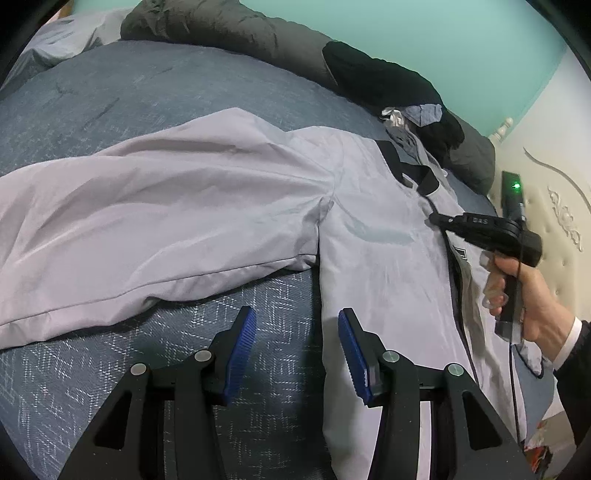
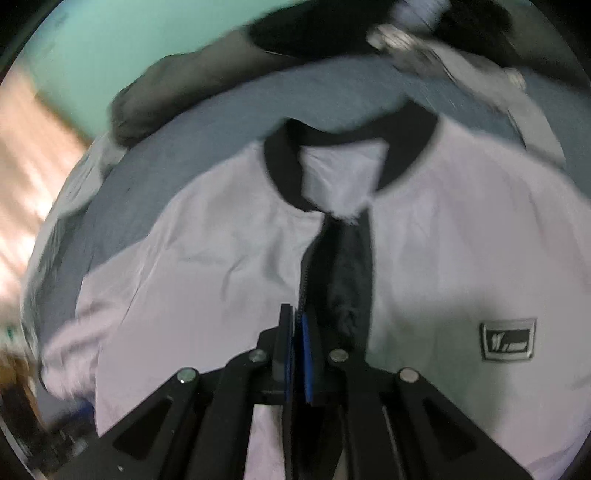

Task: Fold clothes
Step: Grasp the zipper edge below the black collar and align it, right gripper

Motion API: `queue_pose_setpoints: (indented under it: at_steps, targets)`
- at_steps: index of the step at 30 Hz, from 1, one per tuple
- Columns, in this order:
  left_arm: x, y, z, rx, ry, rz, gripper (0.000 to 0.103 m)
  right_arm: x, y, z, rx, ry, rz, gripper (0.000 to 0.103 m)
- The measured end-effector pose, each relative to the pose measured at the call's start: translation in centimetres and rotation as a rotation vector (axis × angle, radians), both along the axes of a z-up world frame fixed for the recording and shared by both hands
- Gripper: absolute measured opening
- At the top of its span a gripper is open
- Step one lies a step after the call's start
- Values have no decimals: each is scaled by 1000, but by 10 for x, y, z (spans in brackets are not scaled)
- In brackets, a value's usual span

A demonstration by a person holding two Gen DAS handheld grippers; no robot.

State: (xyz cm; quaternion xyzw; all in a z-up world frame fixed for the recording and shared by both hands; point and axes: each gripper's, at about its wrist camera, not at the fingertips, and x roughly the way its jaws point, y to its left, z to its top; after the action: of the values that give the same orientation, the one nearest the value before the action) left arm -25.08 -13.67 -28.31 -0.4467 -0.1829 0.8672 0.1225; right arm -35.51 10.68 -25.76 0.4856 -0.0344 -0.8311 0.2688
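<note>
A pale grey jacket (image 1: 369,240) with a black collar (image 2: 280,166) lies face up on the bed, one sleeve (image 1: 147,221) spread to the left. My left gripper (image 1: 295,317) hangs open just above the jacket's side edge below the armpit, nothing between its blue pads. My right gripper (image 1: 436,218), held by a hand (image 1: 517,295), touches the front opening below the collar. In the right wrist view the right gripper (image 2: 295,317) is shut with the zipper edge (image 2: 302,288) running into its pads. That view is blurred.
The blue-grey bedspread (image 1: 110,92) lies under the jacket. A dark grey quilt (image 1: 240,29) and a heap of black and other clothes (image 1: 380,81) lie along the far side. A padded headboard (image 1: 554,206) and a black device with a green light (image 1: 513,192) stand at the right.
</note>
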Motion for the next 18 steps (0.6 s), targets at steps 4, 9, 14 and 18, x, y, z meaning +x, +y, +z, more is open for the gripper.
queue_pose_setpoints:
  at_steps: [4,9,14,18]
  targets:
    - [0,2,2,-3,6,0,51,10,-8,20,3,75,47,3]
    - [1,2,2,-1,5,-6,51,4,-18,33,79,157,41,3]
    - [3,0,2,3,3,-6,51,-19,5,-10,115,2,-64,3]
    - [3,-2,3,5,4,-6,51,-26,5,-33,104,-67,-82,3]
